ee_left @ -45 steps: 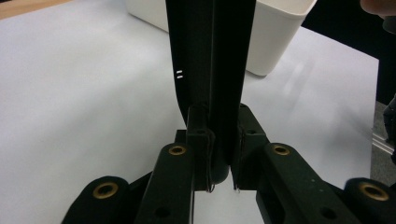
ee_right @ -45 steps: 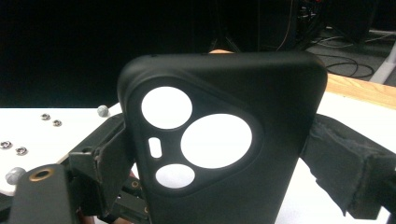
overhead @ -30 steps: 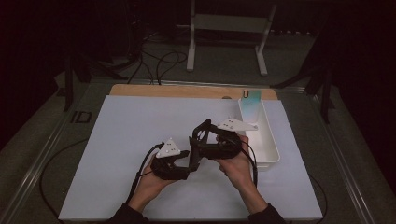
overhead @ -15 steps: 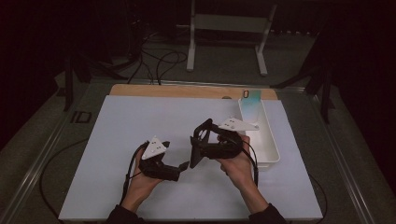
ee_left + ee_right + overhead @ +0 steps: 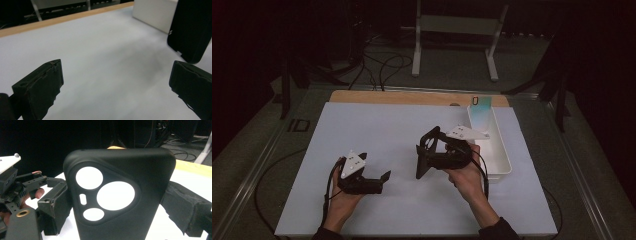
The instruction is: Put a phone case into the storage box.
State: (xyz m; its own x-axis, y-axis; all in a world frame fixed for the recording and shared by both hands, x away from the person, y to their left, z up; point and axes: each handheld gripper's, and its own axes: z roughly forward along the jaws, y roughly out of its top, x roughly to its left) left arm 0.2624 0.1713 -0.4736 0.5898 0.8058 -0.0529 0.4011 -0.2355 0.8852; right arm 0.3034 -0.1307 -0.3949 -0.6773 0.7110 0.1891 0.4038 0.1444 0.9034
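Observation:
A black phone case (image 5: 426, 153) with round camera cut-outs stands on end above the white mat (image 5: 377, 130). My right gripper (image 5: 428, 156) is shut on it across its width. In the right gripper view the case (image 5: 120, 195) is clamped between both pads (image 5: 53, 205), its back towards the camera. My left gripper (image 5: 374, 167) is low over the mat to the left, a short gap from the case, open with nothing in it. In the left gripper view its jaws (image 5: 117, 85) stand wide apart over bare mat, and the case (image 5: 192, 27) shows at the upper right.
A long white tray (image 5: 501, 152) lies right of the right hand, with a teal item (image 5: 482, 105) at its far end. A wooden strip (image 5: 412, 97) borders the mat's far edge. A metal stand (image 5: 457, 30) and cables are on the floor beyond.
My left gripper has drawn back to the left and down, away from the case. The right gripper still holds the case, shifted slightly right.

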